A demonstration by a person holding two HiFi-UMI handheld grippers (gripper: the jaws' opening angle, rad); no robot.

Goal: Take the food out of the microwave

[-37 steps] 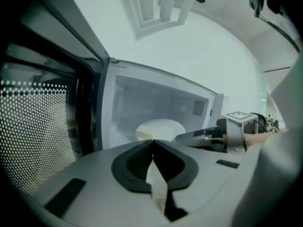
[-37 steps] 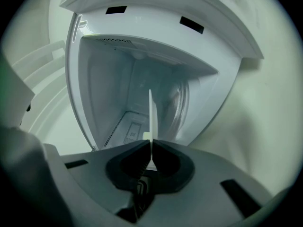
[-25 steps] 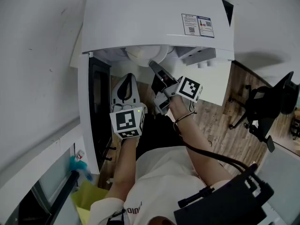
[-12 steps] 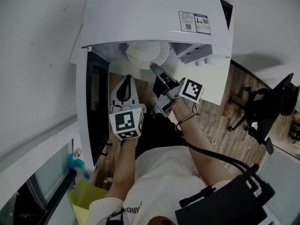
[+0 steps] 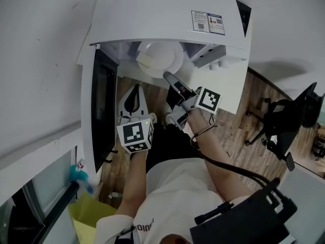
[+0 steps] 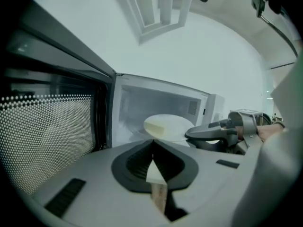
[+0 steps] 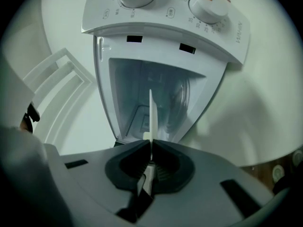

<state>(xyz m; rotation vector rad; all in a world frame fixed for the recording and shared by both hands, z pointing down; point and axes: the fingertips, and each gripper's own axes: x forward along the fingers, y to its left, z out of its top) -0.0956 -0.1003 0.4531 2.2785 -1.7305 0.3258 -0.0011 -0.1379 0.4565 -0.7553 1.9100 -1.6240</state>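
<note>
One plate with one pale slab at the microwave mouth. Right gripper pinches its rim (edge-on). Left gripper closed, empty, beside the open door.

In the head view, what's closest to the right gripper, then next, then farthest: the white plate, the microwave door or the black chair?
1. Round white plate: pinched at its rim by the right gripper.
2. Dark-windowed white microwave door: swung open at the left.
3. Black office chair: far off at the right.

L claw shut, angled down, R claw level, clamped on plate rim
</note>
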